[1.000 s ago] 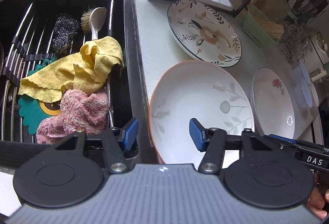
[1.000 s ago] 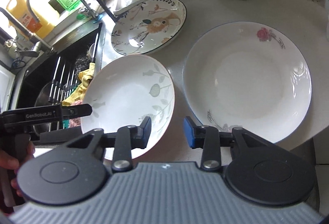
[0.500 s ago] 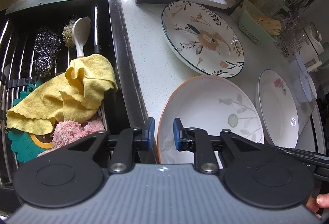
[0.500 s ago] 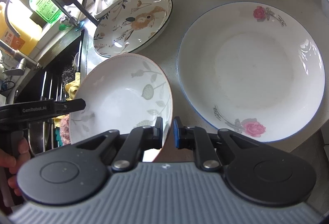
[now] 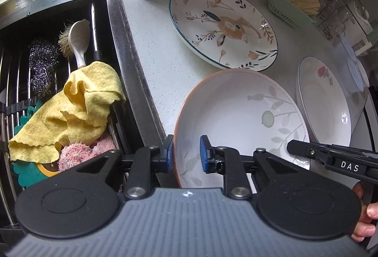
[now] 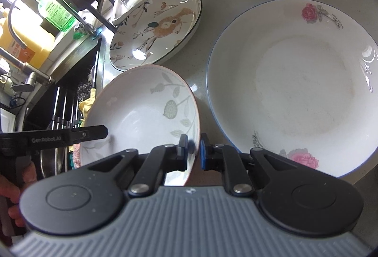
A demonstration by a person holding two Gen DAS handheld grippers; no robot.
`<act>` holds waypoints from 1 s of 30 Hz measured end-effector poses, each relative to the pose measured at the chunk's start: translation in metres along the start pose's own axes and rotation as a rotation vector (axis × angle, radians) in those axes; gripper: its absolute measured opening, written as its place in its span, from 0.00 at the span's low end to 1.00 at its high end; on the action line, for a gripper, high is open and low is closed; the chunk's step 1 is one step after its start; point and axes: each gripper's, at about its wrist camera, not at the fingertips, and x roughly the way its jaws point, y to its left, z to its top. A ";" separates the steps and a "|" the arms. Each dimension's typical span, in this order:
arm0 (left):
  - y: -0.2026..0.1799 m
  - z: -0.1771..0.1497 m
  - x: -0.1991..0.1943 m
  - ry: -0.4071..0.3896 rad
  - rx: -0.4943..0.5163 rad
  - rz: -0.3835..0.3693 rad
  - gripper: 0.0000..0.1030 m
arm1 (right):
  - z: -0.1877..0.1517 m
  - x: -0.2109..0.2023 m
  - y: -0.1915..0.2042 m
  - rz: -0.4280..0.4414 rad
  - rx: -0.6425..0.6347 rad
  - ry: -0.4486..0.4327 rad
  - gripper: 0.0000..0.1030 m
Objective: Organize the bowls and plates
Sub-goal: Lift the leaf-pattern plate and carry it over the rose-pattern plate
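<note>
**Both grippers on one bowl's rim**

Left wrist: our left gripper (image 5: 184, 150) fingers pinch the leaf bowl (image 5: 241, 120) at its near-left rim; the bowl stretches ahead-right over the table (image 5: 151, 49).

Right wrist: our right gripper (image 6: 191, 150) fingers clamp its near-right rim; the rose plate (image 6: 293, 87) lies right.

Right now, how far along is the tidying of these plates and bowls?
Nothing is stacked yet. In hand: the left gripper and right gripper both clamp the white leaf-patterned bowl. Left: the rabbit-painted plate and rose-printed white plate lie apart on the counter.
</note>
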 end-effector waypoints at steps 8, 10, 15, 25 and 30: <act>-0.002 0.000 -0.010 0.001 -0.063 -0.017 0.29 | 0.007 0.000 -0.007 0.031 0.027 0.049 0.13; -0.003 0.001 -0.014 -0.009 -0.080 -0.026 0.30 | 0.009 -0.003 -0.007 0.042 0.031 0.055 0.13; -0.004 0.006 -0.024 -0.008 -0.119 -0.048 0.30 | 0.018 -0.021 -0.006 0.072 0.034 0.057 0.13; -0.031 0.030 -0.047 -0.045 -0.105 -0.092 0.30 | 0.043 -0.062 -0.013 0.111 0.015 0.013 0.13; -0.052 0.042 -0.040 -0.048 -0.137 -0.115 0.30 | 0.062 -0.073 -0.039 0.145 0.012 0.009 0.13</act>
